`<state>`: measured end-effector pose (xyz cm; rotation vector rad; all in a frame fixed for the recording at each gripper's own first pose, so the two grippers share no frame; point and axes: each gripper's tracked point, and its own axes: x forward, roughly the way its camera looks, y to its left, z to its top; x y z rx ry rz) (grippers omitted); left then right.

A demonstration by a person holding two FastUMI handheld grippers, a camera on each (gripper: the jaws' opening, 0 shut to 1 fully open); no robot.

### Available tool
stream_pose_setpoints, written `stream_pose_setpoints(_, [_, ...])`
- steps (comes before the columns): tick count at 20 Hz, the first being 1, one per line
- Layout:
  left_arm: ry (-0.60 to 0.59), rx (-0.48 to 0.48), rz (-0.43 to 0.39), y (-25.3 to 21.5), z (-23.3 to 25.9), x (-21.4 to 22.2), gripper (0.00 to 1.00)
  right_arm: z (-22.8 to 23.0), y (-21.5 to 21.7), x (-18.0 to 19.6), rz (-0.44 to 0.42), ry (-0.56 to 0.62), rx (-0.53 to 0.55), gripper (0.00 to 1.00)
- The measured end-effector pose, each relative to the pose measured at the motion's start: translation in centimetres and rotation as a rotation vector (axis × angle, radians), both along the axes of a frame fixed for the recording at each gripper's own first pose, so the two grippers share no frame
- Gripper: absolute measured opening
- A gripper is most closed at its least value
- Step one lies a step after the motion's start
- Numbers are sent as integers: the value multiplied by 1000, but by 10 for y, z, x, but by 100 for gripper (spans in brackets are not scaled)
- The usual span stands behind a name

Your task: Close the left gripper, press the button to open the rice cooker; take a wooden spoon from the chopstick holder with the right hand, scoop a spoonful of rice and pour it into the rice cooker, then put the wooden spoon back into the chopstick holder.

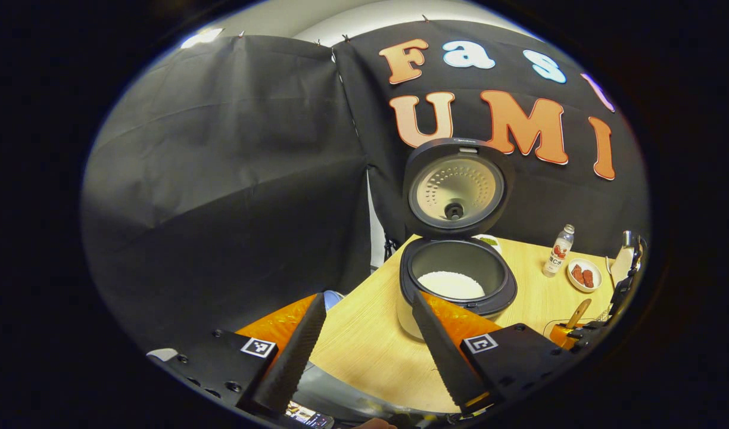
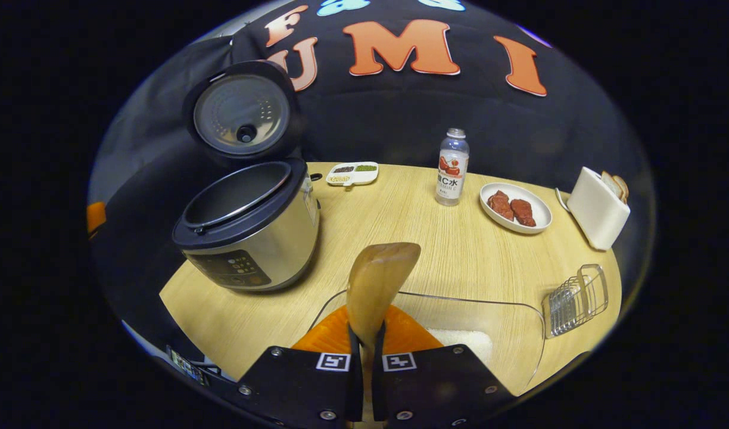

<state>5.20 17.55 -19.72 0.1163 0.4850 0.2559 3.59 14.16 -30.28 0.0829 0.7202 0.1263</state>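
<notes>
Your right gripper [image 2: 365, 348] is clamped on the handle of the wooden spoon [image 2: 377, 286], both fingers pressed against it, so the smooth, rounded bowl of the spoon stands upright just ahead of the fingers. Directly under and beyond the spoon sits a clear, thin-walled rectangular container [image 2: 519, 333] with a patch of white rice [image 2: 463, 341] in its bottom; its far rim runs just behind the spoon. To its right, at the table's edge, lies a wire rack [image 2: 576, 299]. The pale wood-grain table [image 2: 418, 232] has open room between the container and the far row of things. Left of the spoon the rice cooker [image 2: 251, 232] stands near the table's left edge, brushed-metal body, dark rim, lid [image 2: 242, 113] swung up; from this side you see only the bare wall of the inner pot. Farther back stand a small divided dish [image 2: 352, 173], a clear bottle [image 2: 452, 168], an oval plate with two reddish pieces [image 2: 515, 207], and a white toaster [image 2: 598, 207] holding bread. Your left gripper [image 1: 367, 319] hangs spread wide, gripping nothing, ribbed fingers [image 1: 293, 357] apart over the table's near-left edge, one finger overlapping the cooker's front. This view looks down into the pot, where white rice lies on its bottom, beneath the perforated metal inner lid.
</notes>
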Motion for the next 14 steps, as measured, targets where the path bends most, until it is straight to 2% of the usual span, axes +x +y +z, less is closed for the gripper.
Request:
stream_pose_setpoints(2, [5, 3, 1, 1, -1, 0, 99, -4, -4, -1, -57, 51, 105, 6])
stream_pose_setpoints(5, [14, -4, -3, -2, -2, 3, 99, -8, -12, 2, -107, 90, 196, 6])
stream_pose_setpoints(6, [16, -5, -7, -3, -4, 2, 93, -10, -14, 1, -127, 99, 222, 6])
stream_pose_setpoints(7, [17, -4, -10, -5, -3, 3, 93, -10, -15, 0, -143, 111, 250, 6])
stream_pose_setpoints(8, [17, -4, -14, -6, -3, 3, 99, -11, -15, 0, -157, 123, 280, 6])
stream_pose_setpoints(9, [17, -4, -18, -8, -2, 4, 100, -12, -15, 0, -167, 137, 316, 6])
stream_pose_setpoints(10, [18, -5, -22, -9, -2, 5, 93, -13, -14, -1, -179, 155, 362, 6])
stream_pose_setpoints(14, [28, -1, -34, -17, -3, 4, 94, -19, -18, -3, -225, 220, 499, 6])
